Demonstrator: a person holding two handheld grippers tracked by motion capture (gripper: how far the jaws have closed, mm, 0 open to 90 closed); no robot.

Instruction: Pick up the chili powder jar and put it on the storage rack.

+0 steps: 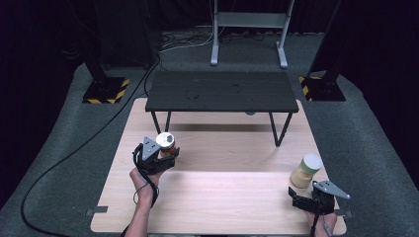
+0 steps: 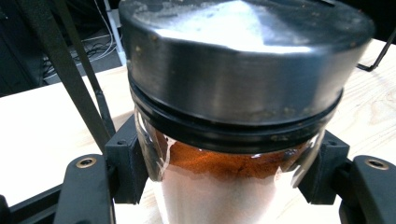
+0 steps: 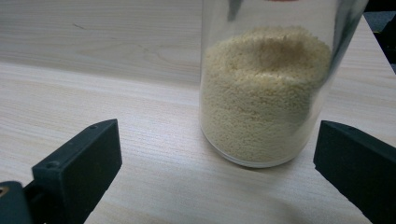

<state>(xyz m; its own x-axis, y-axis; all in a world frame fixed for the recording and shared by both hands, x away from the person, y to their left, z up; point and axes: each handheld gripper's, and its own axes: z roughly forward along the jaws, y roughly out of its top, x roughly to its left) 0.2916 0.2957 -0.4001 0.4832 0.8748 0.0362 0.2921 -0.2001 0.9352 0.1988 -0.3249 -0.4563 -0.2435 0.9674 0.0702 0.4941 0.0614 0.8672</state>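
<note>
A glass jar of reddish-brown powder (image 1: 167,143) with a dark metal lid sits at the left of the wooden tabletop (image 1: 222,197). My left gripper (image 1: 164,157) is shut on this spice jar (image 2: 233,186), its black pads pressing the glass on both sides just below the lid (image 2: 243,60). At the right stands a clear jar of pale yellow grains (image 1: 306,171). My right gripper (image 1: 307,196) is open just short of that grain jar (image 3: 264,93), with its jaws spread wide and not touching the glass.
A low black bench (image 1: 221,92) on thin metal legs stands across the far side of the tabletop. Beyond it are a grey stand (image 1: 248,29), black cables on the floor (image 1: 89,143) and yellow-striped bases (image 1: 106,90).
</note>
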